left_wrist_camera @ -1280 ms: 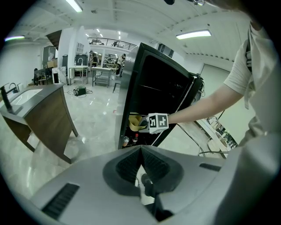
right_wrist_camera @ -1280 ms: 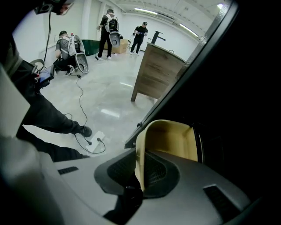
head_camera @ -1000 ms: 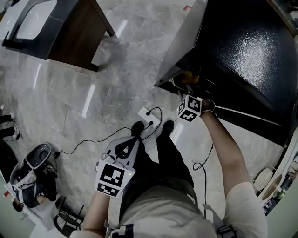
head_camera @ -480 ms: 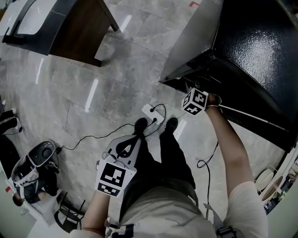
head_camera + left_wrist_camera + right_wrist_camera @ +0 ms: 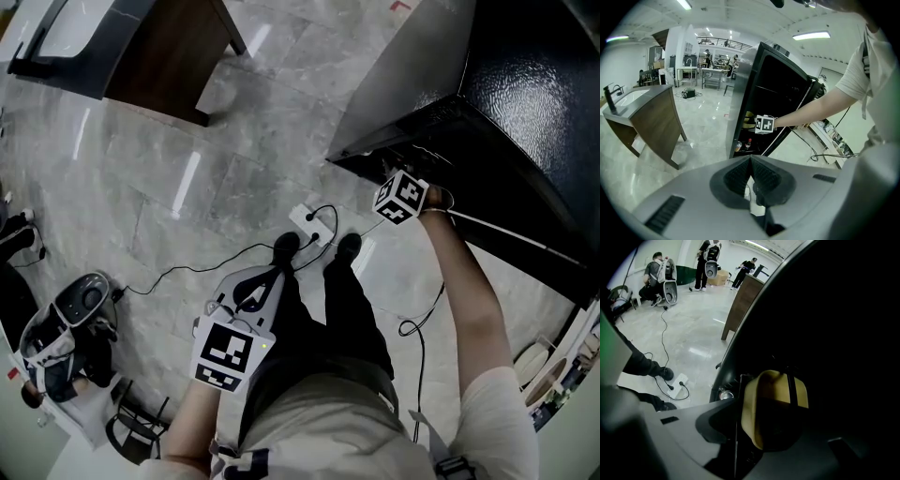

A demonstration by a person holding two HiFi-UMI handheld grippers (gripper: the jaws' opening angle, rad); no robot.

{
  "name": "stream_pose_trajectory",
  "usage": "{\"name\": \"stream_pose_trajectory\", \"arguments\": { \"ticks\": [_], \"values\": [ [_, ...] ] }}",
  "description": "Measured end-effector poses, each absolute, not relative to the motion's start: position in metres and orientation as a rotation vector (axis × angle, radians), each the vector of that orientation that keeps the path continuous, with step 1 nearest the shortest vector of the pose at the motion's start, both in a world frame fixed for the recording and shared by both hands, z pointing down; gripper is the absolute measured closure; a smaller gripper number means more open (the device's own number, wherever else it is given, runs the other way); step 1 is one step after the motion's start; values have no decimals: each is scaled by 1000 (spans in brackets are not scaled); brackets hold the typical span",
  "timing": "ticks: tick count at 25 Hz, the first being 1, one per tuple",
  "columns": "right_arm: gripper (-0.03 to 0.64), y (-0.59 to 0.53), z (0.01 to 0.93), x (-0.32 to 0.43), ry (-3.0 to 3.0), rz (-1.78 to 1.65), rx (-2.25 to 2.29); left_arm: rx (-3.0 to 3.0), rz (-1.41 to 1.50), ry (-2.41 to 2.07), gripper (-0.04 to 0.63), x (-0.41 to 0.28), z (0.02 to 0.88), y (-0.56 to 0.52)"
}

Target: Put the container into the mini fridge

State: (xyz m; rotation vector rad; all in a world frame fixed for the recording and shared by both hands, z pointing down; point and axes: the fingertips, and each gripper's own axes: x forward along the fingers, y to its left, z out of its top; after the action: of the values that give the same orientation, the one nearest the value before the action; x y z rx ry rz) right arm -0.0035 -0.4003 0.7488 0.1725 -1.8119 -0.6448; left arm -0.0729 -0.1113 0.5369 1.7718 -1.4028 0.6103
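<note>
The open mini fridge [image 5: 525, 122] fills two o'clock of the head view, where the right gripper [image 5: 761, 432], clamped on the yellow container [image 5: 776, 399], seems to hold it just inside, not yet released; the left gripper [image 5: 750, 168] hangs at seven o'clock, jaws together and empty.

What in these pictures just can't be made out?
Head view: the mini fridge top hides the yellow container.
Right gripper view: whatever is under the container is lost in the fridge's dark inside.
Left gripper view: the bottles low in the fridge are too small to identify.
</note>
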Motion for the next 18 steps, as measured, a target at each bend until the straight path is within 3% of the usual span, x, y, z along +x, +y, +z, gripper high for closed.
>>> {"name": "stream_pose_trajectory", "arguments": {
  "ticks": [10, 18],
  "values": [
    [445, -393, 721, 12, -1859, -562, 252, 1756, 590, -1491, 540, -91, 525, -109],
    [445, -328, 650, -22, -1999, -354, 281, 1759, 569, -1580, 540, -155, 495, -104]
  ]
}}
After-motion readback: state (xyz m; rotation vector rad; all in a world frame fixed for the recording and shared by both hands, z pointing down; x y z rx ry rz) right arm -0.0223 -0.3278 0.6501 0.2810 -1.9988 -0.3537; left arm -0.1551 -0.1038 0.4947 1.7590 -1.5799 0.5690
